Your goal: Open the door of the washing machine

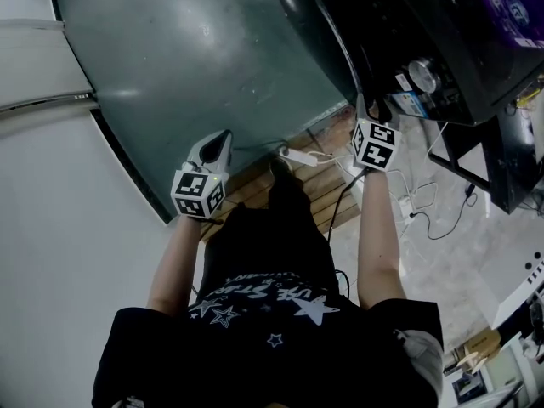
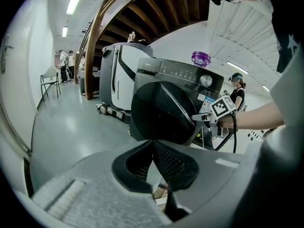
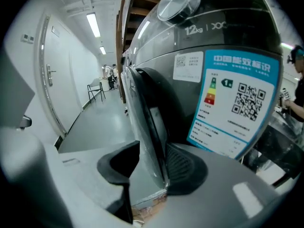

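The left gripper (image 2: 153, 148) is closed with nothing in it. It sits low in its own view, well away from the washer (image 2: 187, 72) in the middle. The door (image 2: 159, 113) is the washer's dark round front. The right gripper (image 3: 152, 169) is wide, with the door edge (image 3: 145, 122) between its jaws. Only the right pad seems to touch the edge. If it pulls before it squeezes tight, the smooth edge could slip out. A crooked pull could strain the door.
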### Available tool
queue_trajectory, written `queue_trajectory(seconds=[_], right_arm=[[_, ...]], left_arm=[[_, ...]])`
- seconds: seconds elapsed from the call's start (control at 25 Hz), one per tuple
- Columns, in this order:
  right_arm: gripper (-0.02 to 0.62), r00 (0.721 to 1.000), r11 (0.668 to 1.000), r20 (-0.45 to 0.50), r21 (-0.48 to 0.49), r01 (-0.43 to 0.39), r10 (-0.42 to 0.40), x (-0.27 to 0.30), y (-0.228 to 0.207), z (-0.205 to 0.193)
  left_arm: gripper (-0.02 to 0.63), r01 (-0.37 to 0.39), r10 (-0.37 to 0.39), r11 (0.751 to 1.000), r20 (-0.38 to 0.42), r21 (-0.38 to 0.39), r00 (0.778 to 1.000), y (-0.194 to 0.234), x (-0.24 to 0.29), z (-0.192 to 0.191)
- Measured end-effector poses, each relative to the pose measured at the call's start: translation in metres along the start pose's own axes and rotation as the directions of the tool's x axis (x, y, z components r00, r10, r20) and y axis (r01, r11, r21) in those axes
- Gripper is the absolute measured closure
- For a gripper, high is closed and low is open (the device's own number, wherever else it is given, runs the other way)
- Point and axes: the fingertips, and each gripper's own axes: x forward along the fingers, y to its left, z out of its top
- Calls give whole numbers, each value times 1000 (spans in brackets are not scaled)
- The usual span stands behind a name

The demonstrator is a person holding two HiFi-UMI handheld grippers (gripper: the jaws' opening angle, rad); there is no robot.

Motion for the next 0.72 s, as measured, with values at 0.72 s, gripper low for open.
queue_trajectory(seconds=[0.72], right_arm=[[514, 994, 994, -70, -58, -90, 86, -17, 60, -8]], left_arm=[[595, -135, 133, 990, 77, 31, 988, 26, -56, 36]])
